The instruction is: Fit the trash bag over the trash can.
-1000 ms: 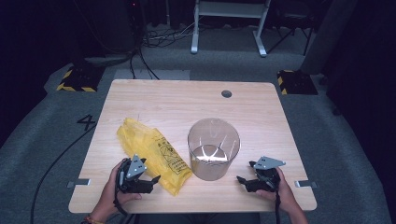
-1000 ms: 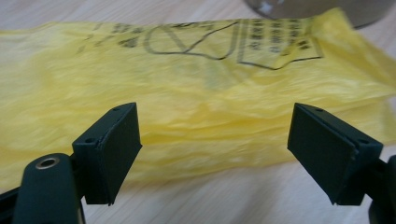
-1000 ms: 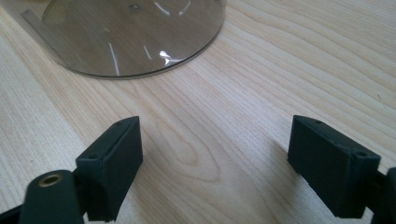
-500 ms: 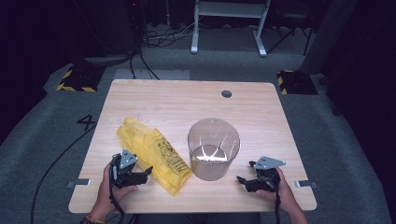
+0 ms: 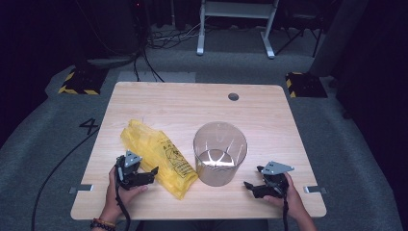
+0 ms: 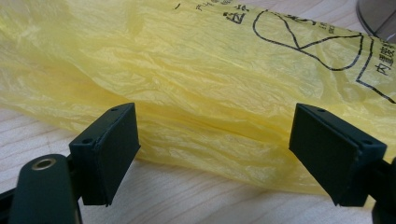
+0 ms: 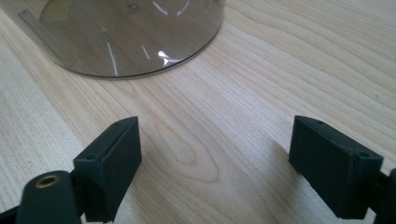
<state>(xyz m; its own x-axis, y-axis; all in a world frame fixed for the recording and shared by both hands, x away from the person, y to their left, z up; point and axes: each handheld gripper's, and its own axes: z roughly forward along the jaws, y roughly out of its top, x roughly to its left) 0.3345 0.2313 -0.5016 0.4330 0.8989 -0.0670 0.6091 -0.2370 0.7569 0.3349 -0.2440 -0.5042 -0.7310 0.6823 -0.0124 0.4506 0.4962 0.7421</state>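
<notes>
A crumpled yellow plastic bag [image 5: 156,155] with black print lies flat on the wooden table [image 5: 192,106], left of centre. To its right stands a clear plastic cylinder bin [image 5: 220,153], upright and open at the top. My left gripper [image 5: 153,172] rests low at the bag's near left edge, open, its jaws wide apart just short of the yellow bag [image 6: 196,79] in the left gripper view. My right gripper [image 5: 250,185] sits near the front right of the table, open, with bare wood between its jaws and the clear bin [image 7: 130,35] ahead of it.
A small dark round hole [image 5: 233,96] sits near the table's far edge. Beyond the table are grey carpet, cables and a white metal frame [image 5: 235,19]. A "4" mark [image 5: 89,126] is on the floor at left.
My left gripper moved left, then came back right toward the bag's near edge. The right gripper, the bag and the bin stayed put.
</notes>
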